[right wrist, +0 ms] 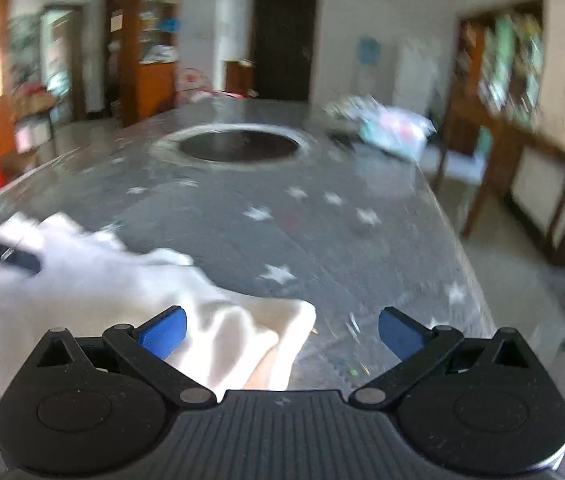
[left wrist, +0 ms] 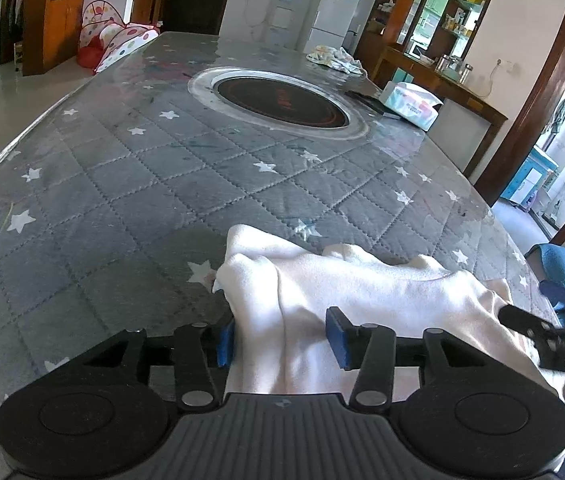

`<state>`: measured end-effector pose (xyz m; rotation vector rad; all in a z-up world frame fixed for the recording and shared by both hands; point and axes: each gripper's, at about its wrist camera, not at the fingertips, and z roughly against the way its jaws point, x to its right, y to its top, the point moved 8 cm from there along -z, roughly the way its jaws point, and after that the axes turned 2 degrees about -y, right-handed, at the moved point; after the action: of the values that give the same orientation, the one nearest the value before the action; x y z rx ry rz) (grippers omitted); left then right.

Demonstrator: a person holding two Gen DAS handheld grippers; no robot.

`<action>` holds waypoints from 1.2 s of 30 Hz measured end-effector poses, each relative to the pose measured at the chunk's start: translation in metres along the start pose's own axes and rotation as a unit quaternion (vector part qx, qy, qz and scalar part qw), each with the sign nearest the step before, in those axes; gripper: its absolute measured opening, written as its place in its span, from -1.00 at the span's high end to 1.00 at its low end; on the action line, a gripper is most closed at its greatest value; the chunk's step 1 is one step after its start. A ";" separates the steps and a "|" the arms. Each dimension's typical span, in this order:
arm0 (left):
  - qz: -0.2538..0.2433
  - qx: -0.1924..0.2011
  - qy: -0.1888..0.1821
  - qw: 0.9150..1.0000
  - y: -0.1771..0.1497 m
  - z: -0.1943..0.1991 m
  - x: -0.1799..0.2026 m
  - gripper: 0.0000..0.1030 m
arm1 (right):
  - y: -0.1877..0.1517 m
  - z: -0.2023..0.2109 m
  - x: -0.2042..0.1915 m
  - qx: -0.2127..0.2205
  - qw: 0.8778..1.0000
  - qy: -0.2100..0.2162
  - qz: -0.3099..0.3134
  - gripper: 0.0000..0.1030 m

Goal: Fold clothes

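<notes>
A white garment (left wrist: 346, 292) lies bunched on the grey star-patterned table cover (left wrist: 154, 184) at the near edge. My left gripper (left wrist: 282, 338) is open, its blue pads on either side of a raised fold of the cloth. The right gripper shows at the right edge of the left wrist view (left wrist: 550, 332). In the blurred right wrist view, my right gripper (right wrist: 282, 330) is wide open over the garment's corner (right wrist: 266, 328); the rest of the cloth (right wrist: 82, 280) spreads to the left, where the left gripper's finger (right wrist: 2, 254) appears.
A round black cooktop with a metal ring (left wrist: 282, 100) is set into the middle of the table. A tissue pack (left wrist: 410, 104) and crumpled cloth (left wrist: 334, 58) lie at the far right. The table's right edge (right wrist: 478, 288) drops to the floor. Shelves and a fridge stand behind.
</notes>
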<state>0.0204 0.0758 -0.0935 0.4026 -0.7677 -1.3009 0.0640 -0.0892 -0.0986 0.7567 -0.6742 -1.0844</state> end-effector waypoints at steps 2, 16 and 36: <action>-0.003 0.001 0.001 1.000 -0.001 0.000 0.001 0.02 | -0.002 0.011 -0.011 0.011 0.999 0.008 0.031 -1.00; -0.006 0.005 0.007 1.000 -0.002 0.000 0.001 0.01 | 0.003 0.035 -0.015 0.054 0.991 -0.035 0.121 -1.00; -0.005 -0.004 0.002 1.000 -0.002 0.002 0.004 0.04 | 0.029 -0.018 -0.028 -0.013 0.996 0.002 0.087 -1.00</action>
<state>0.0174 0.0717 -0.0921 0.4034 -0.7570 -1.3112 0.0846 -0.0516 -0.0885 0.6652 -0.7070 -0.9313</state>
